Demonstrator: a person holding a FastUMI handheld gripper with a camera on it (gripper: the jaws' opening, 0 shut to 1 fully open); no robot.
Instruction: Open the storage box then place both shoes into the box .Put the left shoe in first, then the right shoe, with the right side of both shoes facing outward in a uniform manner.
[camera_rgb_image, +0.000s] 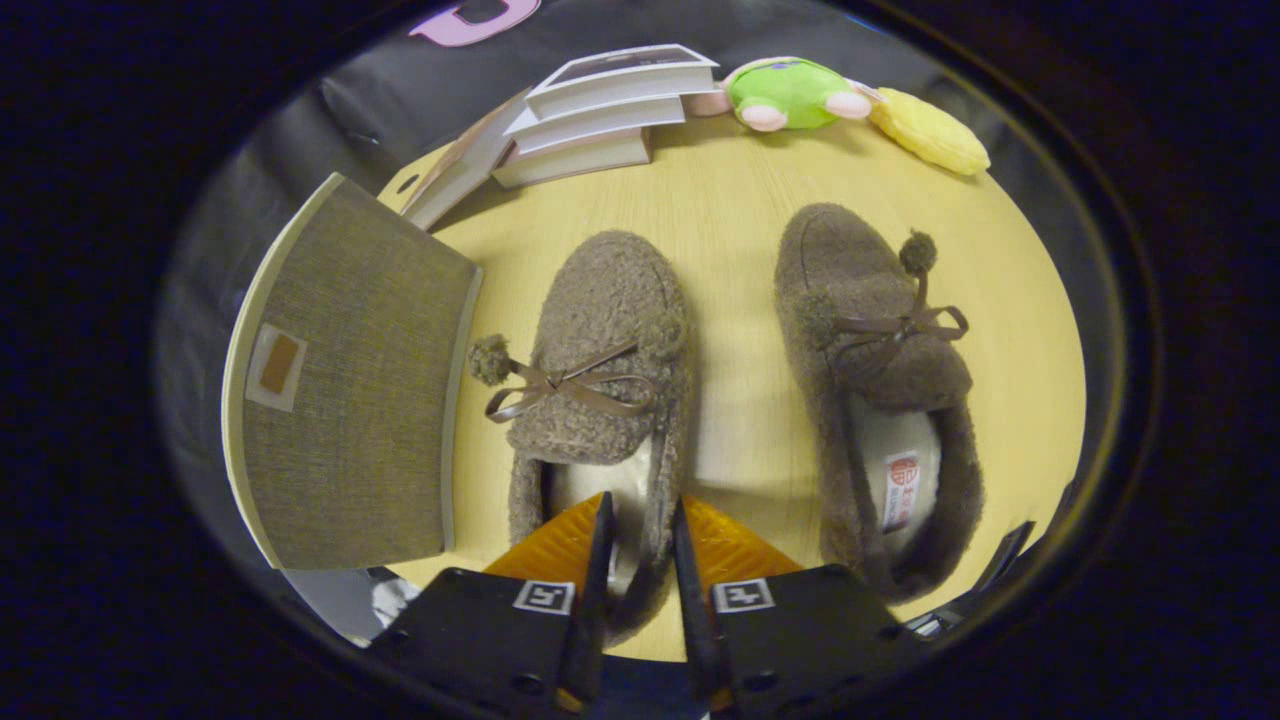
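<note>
Two brown fuzzy shoes with ribbon bows and pompoms lie side by side on the round wooden table (735, 210), toes pointing away from me. My gripper (643, 525) is at the heel end of the left shoe (600, 340). Its fingers stand close together with the right side wall of that shoe's opening pinched between them. The right shoe (870, 330) lies apart, ahead and to the right of the fingers, with a label visible on its insole. The storage box (350, 400), grey-brown woven fabric with a pale rim and a small tag, sits just left of the left shoe. I cannot tell whether it is open.
A stack of books (600, 110) lies at the far side of the table, with one book leaning against it. A green plush toy (790, 92) and a yellow plush toy (930, 130) sit beyond the right shoe. Bare tabletop runs between the two shoes.
</note>
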